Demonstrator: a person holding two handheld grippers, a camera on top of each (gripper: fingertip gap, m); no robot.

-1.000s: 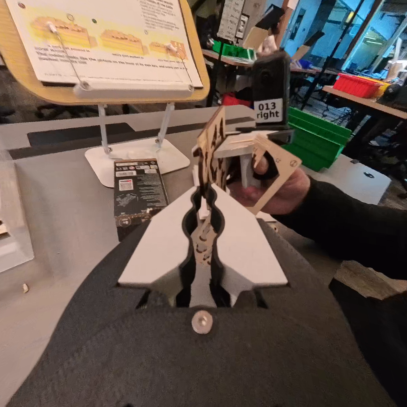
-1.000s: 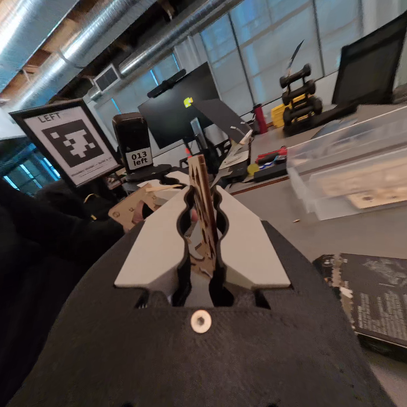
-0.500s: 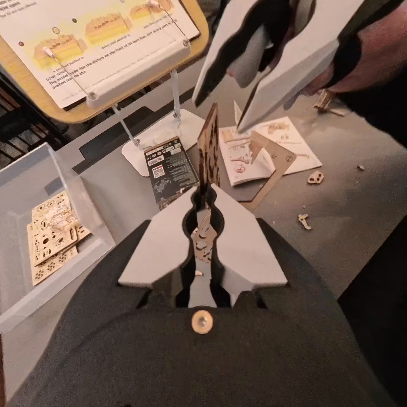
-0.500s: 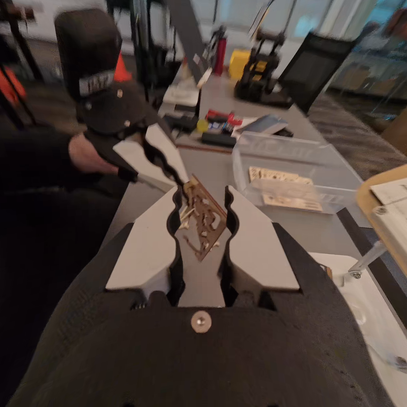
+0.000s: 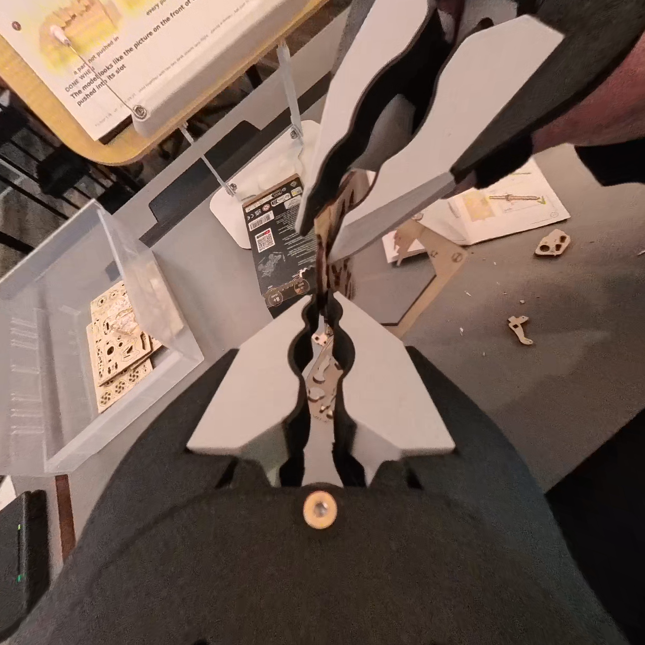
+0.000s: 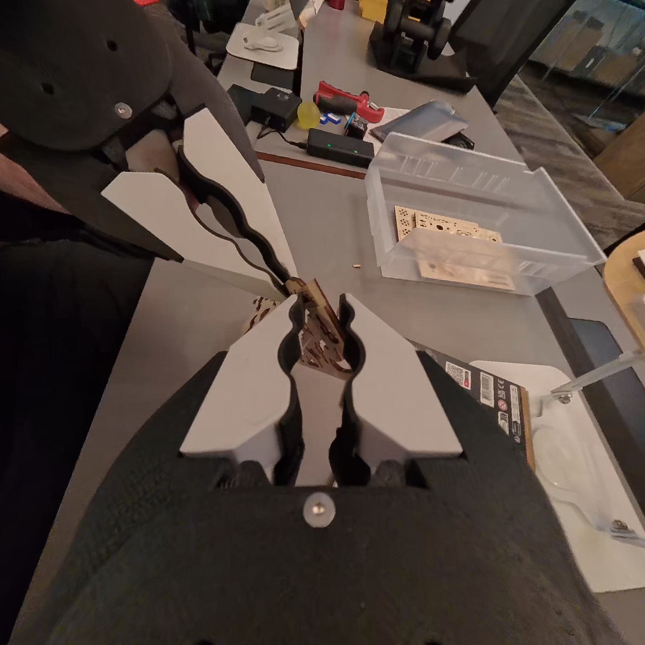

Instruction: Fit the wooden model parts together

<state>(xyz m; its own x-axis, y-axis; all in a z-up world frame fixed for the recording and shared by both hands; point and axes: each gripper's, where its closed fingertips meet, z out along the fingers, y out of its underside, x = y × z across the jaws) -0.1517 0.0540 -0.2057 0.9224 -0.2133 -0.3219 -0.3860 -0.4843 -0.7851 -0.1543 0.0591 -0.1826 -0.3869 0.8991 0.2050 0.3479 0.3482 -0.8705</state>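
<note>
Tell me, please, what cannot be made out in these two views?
- Right wrist view: whether the right gripper actually presses the wooden sheet; its own fingers cover the contact.
- Left wrist view: the instruction board, cut off by the top edge.
- Left wrist view: the spare sheets in the clear bin, partly blurred behind its wall.

A second back my right gripper [image 6: 319, 307] is clamped on the thin laser-cut wooden sheet [image 5: 333, 258] with its white fingers level; now its jaws stand apart around that sheet and it reaches down from above the sheet's upper edge. My left gripper [image 5: 323, 303] goes from pointing level across the grey table [image 5: 523, 366] to tipping down toward it, jaws pinched on the sheet's lower edge. The sheet, upright before, now leans between my right gripper's fingers.
</note>
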